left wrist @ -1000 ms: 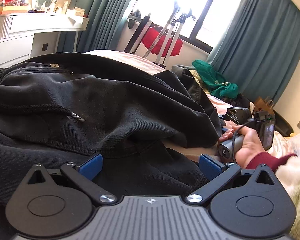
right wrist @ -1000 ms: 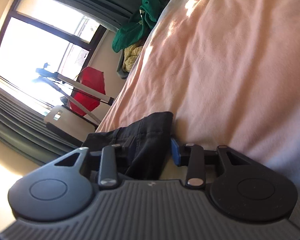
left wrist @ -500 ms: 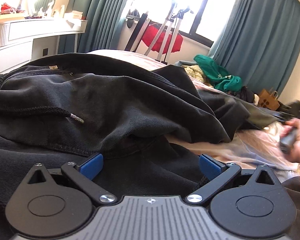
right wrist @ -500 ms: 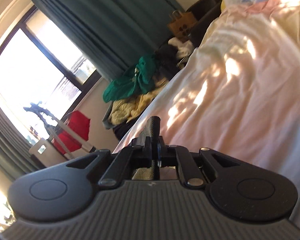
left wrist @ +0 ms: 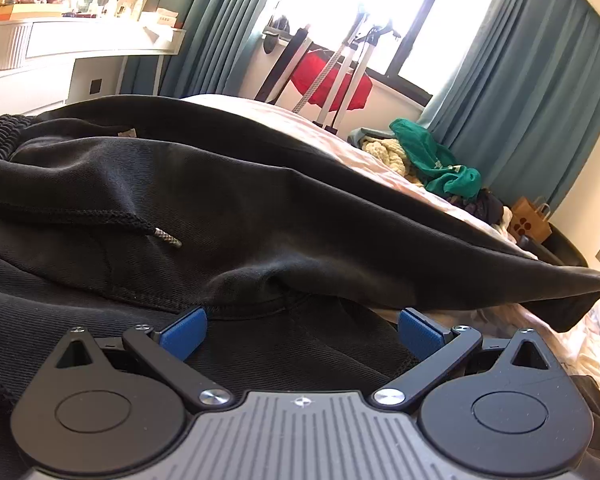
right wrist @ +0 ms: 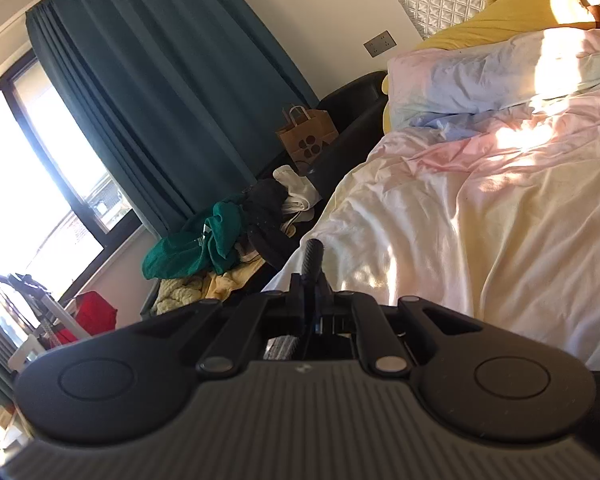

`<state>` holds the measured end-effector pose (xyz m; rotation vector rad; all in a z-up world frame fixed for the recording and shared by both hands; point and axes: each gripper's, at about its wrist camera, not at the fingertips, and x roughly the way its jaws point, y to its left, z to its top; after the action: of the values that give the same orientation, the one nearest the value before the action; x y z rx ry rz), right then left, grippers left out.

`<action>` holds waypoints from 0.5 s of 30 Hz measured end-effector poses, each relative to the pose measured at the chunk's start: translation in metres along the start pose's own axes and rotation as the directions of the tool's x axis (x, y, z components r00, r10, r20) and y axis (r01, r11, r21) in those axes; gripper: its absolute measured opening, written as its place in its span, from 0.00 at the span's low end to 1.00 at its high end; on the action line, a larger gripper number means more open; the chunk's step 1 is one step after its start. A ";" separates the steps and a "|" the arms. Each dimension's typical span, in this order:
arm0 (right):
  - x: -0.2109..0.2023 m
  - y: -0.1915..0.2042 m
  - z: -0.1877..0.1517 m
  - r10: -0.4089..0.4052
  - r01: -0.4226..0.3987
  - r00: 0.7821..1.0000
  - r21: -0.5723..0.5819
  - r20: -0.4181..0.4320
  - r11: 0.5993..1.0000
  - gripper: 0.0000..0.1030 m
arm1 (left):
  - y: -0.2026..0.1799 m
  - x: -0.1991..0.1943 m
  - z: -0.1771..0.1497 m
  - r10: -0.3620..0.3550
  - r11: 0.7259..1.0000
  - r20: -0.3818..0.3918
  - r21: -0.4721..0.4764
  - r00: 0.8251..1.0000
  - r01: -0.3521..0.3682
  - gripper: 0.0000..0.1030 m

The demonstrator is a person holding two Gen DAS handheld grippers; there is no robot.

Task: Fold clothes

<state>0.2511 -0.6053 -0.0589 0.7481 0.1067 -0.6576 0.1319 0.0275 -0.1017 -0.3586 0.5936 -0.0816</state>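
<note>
1. A black hooded sweatshirt (left wrist: 228,200) lies spread across a bed (right wrist: 500,208) covered in pale pink and cream bedding. A drawstring with a woven tip (left wrist: 165,237) rests on its front.
2. The left gripper (left wrist: 300,328) sits low over the sweatshirt with its blue-padded fingers (left wrist: 182,330) spread wide. Dark fabric lies between them, but they grip nothing.
3. One long black part of the sweatshirt, probably a sleeve (left wrist: 480,272), stretches taut and lifted off the bed toward the right edge of the left view.
4. The right gripper (right wrist: 314,280) is closed tight on a thin folded edge of black fabric (right wrist: 314,252), which pokes up between its fingers. It is raised above the bed, facing the pillows (right wrist: 480,76) and a teal curtain (right wrist: 172,92).
5. Likely risk: only a narrow strip of cloth is pinched, so a firm pull could slip it free and drop the sleeve.
6. Another likely risk: with the left gripper not holding the body down, the pull could drag and bunch the whole garment instead of laying a clean fold.
7. A heap of other clothes, including a green garment (right wrist: 196,244), lies beyond the bed's far edge.
</note>
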 end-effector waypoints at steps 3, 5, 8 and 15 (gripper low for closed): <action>0.002 -0.023 -0.006 -0.029 0.028 1.000 -0.029 -0.010 0.999 0.08 | -0.003 0.002 0.000 0.011 1.000 -0.003 0.013 1.000 -0.011 1.00; 0.002 -0.051 -0.019 -0.057 0.056 0.997 -0.020 -0.042 0.998 0.08 | -0.005 0.003 -0.001 0.017 1.000 -0.005 0.024 1.000 -0.017 1.00; 0.000 -0.092 -0.044 -0.087 0.089 0.991 0.015 -0.103 0.996 0.08 | -0.007 0.004 -0.002 0.022 0.999 -0.007 0.044 1.000 -0.022 1.00; -0.006 -0.162 -0.088 -0.097 0.128 0.970 0.129 -0.224 0.983 0.09 | -0.014 0.003 -0.005 0.032 0.996 -0.008 0.083 0.999 -0.031 1.00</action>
<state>0.1625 -0.6322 -0.2190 0.9569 0.3069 -0.6957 0.1321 0.0119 -0.1021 -0.2689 0.6033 -0.0774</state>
